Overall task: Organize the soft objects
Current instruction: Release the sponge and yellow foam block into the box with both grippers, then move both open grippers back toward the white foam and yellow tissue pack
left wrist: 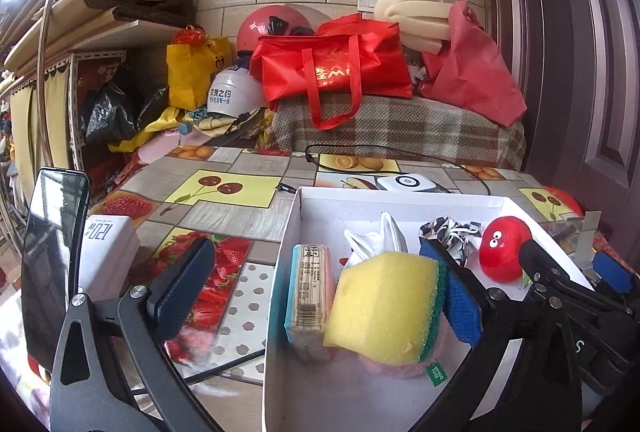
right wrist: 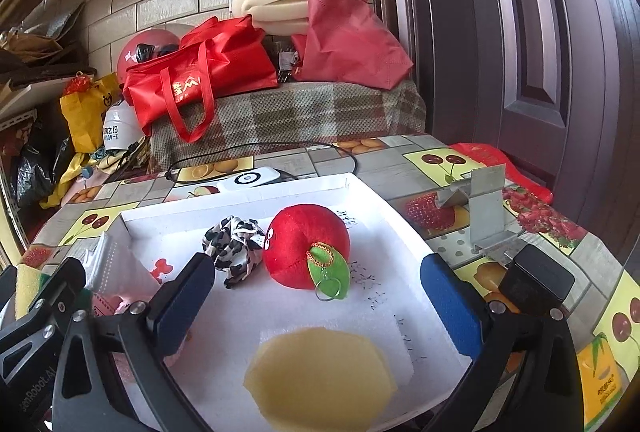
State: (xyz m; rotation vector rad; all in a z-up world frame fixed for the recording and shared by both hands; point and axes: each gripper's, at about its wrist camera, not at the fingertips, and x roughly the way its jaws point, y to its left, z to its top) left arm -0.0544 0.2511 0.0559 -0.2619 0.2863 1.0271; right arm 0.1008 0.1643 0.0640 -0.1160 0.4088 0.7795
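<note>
1. Reaching forward over the left edge of the white shallow cardboard box [left wrist: 298, 216], the left gripper [left wrist: 320, 284] stands wide open, its left blue pad above the fruit-print tablecloth [left wrist: 224, 188] outside the box wall and its right pad inside the box.
2. In this left wrist view the yellow sponge with a green scouring layer [left wrist: 384, 306] lies between the pads, its green side touching the right pad and well apart from the left one; nothing is gripped.
3. A flat pack of pastel cloths with a printed label [left wrist: 310, 296] stands just left of the sponge, against the box wall.
4. The right wrist view shows the right gripper [right wrist: 320, 298] low over the box floor, its fingers spread wide and empty.
5. The red plush apple with a green felt leaf [right wrist: 304, 244] sits ahead, between the two pads' lines and touching neither.
6. A black-and-white fabric scrunchie [right wrist: 234, 246] lies just left of the apple, near the left pad's tip.
7. A pale yellow round sponge slice [right wrist: 320, 376] rests below the open fingers.
</note>
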